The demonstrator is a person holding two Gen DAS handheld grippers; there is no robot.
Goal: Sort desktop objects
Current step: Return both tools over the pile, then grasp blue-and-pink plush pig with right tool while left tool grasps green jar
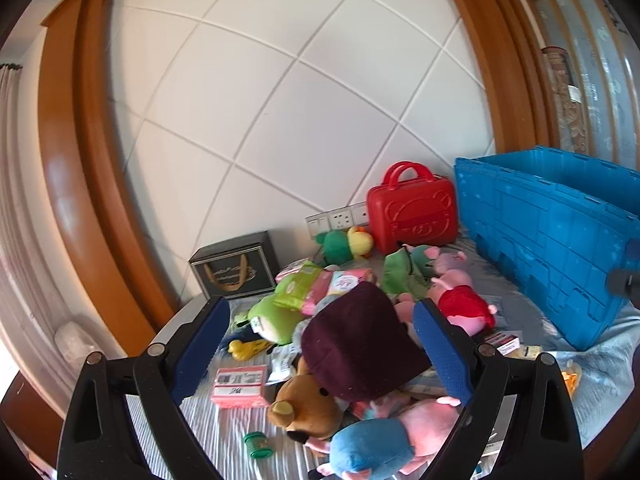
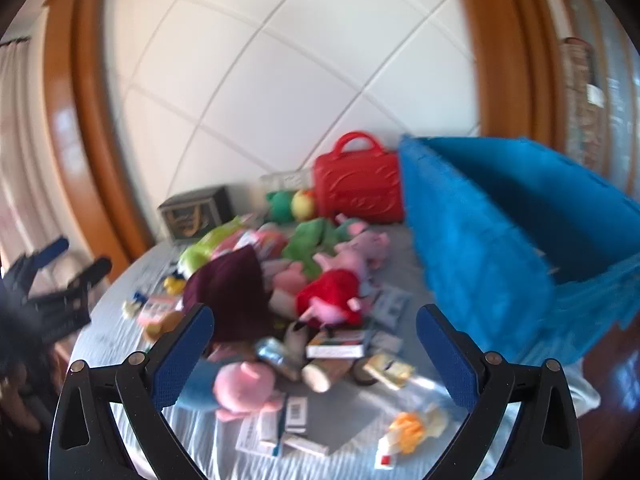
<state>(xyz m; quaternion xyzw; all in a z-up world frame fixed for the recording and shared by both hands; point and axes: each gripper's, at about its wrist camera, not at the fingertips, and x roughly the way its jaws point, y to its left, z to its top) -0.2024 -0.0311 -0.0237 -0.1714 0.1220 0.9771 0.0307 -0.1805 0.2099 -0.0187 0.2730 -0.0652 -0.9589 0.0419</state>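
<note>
A heap of toys and small boxes lies on a grey cloth. In the left wrist view my left gripper [image 1: 320,348] is open above a dark maroon plush block [image 1: 360,344], a brown bear [image 1: 304,404] and a pink pig with a blue top [image 1: 384,444]. A pink pig in red [image 1: 460,300] lies beyond. In the blurred right wrist view my right gripper [image 2: 316,356] is open and empty above small boxes [image 2: 336,346] and a pink pig [image 2: 244,388]. The left gripper also shows at the far left of the right wrist view [image 2: 76,260].
A large blue crate [image 1: 552,236] stands at the right, also in the right wrist view [image 2: 500,240]. A red toy case [image 1: 412,212] and a black box [image 1: 236,268] stand by the wall. A pink box [image 1: 240,386] and green tub [image 1: 258,444] lie near.
</note>
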